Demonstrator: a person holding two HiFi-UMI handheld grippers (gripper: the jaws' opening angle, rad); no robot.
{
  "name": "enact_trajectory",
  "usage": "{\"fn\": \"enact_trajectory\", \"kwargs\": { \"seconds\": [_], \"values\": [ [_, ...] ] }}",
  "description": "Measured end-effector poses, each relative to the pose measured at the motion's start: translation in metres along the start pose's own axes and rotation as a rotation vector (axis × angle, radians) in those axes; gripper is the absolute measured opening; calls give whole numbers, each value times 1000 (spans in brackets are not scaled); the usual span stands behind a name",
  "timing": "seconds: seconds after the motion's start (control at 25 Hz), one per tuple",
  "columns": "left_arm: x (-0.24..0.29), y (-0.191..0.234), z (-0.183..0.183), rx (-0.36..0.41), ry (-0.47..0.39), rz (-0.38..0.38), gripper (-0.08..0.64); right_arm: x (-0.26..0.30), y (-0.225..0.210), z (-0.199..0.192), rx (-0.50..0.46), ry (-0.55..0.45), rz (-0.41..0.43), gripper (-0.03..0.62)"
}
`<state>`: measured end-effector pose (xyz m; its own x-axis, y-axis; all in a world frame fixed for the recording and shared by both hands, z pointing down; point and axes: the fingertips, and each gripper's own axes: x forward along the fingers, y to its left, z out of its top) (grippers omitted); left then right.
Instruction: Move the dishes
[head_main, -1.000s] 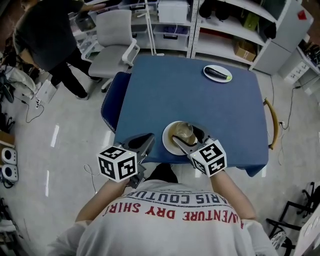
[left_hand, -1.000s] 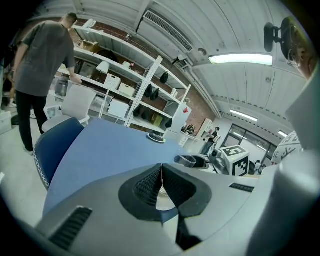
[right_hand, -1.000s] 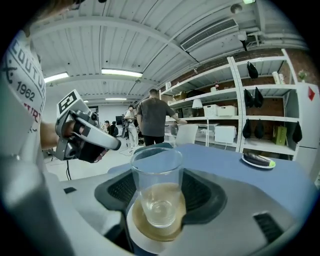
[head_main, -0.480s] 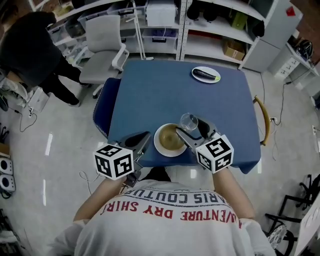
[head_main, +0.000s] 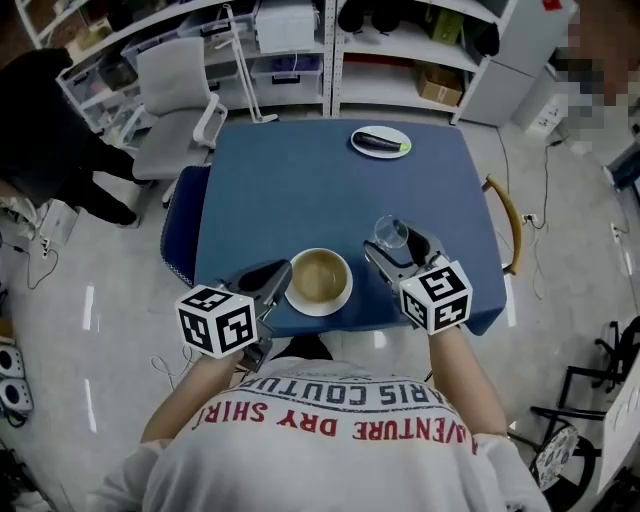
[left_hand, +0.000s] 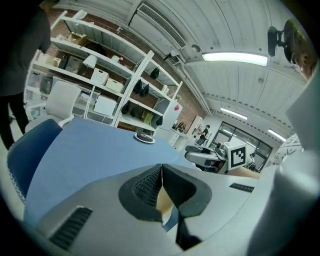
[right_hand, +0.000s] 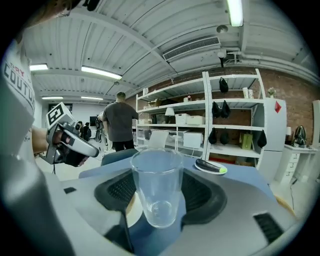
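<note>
Glass (right_hand: 156, 186) stood upright, pinched in the right tool (right_hand: 158, 191), near the bowl (head_main: 319, 280) on the surface (head_main: 300, 180); left tool (left_hand: 161, 186) was pressed together

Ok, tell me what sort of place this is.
Likely a lab or office workroom, not a home kitchen: white storage shelves stacked with boxes, a grey office chair, and strip ceiling lights.
</note>
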<state>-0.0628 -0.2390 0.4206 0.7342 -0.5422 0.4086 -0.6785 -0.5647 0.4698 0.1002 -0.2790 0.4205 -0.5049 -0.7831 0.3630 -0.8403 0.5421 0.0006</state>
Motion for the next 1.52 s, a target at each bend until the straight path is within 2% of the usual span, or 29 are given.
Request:
{"fn": "enact_trajectory", "kwargs": {
  "seconds": [0.44,0.8,1.16,1.36,1.52],
  "values": [
    [30,0,-1,19,56,-36,28,-15,-54,-53,86,68,-141,282],
    [41,-1,-12,38,95,-32,28,-25,-66,-90,144,83,-184,282],
    [40,-1,-21,28,109,-18,28,-26,-65,-91,164,45,-171,282],
    [30,-5,-26,21,96,-6,28,-37,-66,-77,219,-40,-175,304],
    [21,-10,-26,21,72,2,28,-47,-61,-57,181,-74,-175,307]
  ]
}}
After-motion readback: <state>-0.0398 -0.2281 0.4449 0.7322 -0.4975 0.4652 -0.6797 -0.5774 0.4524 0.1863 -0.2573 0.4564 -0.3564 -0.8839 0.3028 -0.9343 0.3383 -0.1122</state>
